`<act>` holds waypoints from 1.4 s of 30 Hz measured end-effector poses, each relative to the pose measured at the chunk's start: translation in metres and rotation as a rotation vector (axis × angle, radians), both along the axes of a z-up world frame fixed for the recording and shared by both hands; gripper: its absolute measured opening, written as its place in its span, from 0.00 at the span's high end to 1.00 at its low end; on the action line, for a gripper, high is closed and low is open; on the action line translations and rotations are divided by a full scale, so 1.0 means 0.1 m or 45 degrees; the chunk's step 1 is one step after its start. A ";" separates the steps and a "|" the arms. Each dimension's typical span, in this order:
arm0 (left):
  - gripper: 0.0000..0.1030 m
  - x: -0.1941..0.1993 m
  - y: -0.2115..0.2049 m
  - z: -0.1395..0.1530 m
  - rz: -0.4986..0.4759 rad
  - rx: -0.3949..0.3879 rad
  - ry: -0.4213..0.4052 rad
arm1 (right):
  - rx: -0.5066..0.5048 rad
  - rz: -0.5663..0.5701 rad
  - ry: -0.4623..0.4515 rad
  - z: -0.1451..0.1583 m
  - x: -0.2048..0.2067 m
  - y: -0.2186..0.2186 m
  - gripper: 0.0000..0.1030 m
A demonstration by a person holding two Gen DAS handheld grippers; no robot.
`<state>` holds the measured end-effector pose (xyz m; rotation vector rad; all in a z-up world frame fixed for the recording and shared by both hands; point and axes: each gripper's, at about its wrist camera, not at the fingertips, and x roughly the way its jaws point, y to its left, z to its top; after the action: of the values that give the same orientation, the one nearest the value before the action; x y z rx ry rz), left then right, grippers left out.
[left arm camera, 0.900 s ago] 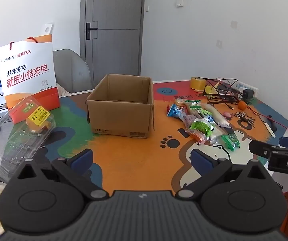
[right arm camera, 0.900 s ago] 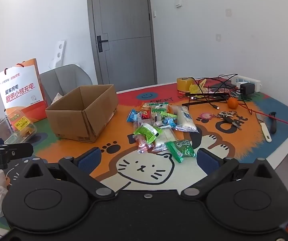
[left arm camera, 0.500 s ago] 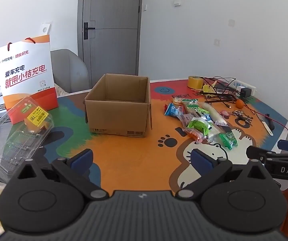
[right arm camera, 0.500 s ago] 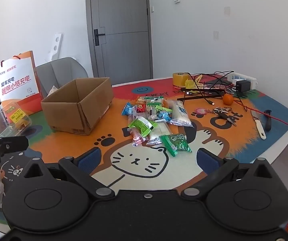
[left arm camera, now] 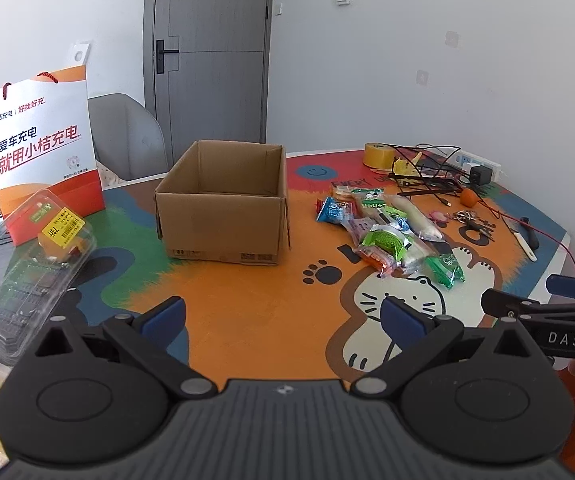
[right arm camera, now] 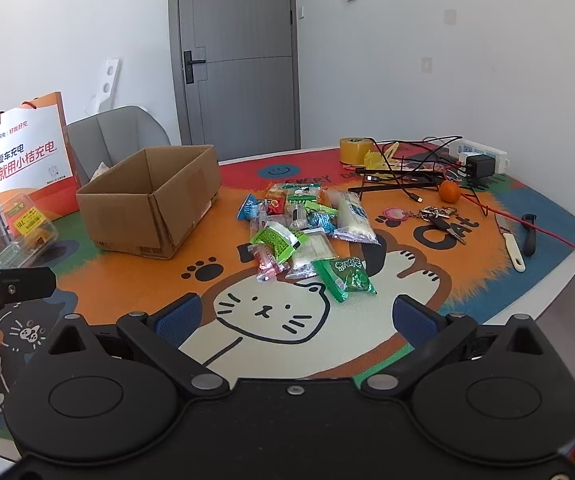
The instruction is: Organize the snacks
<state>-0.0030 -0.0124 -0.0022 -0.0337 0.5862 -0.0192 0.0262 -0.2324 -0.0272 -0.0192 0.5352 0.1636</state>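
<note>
1. Left gripper [left arm camera: 283, 314]: jaws apart, holding nothing, hovering low over the mat [left arm camera: 247, 312]. Since 0.9 s ago its view has pulled back slightly; more cat print shows ahead of the fingers.
2. Right gripper [right arm camera: 299, 320]: jaws apart, empty. Compared with 0.9 s ago it sits a bit higher and farther back, so the snacks look smaller and farther ahead.
3. Snacks [right arm camera: 307, 236]: loose pile on the mat, ahead of the right gripper, ahead-right of the left. No packet has shifted across the 3 moments. A green packet [right arm camera: 345, 278] lies nearest the right gripper.
4. Box [left arm camera: 223, 208]: open, upright, straight ahead of the left gripper, ahead-left of the right; unchanged. Nothing can be seen inside it.
5. Each gripper shows at the edge of the other's view, well apart.
</note>
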 end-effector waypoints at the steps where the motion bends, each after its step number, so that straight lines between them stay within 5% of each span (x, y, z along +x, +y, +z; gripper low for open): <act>1: 0.00 0.00 0.00 0.00 -0.003 0.000 0.000 | -0.001 -0.001 -0.001 0.00 0.00 0.00 0.00; 42: 0.00 0.00 0.10 0.02 0.032 0.002 -0.011 | -0.019 0.012 -0.016 0.02 -0.01 0.01 0.00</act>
<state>-0.0028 -0.0026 0.0000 -0.0394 0.5773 0.0052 0.0256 -0.2309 -0.0257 -0.0376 0.5240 0.1686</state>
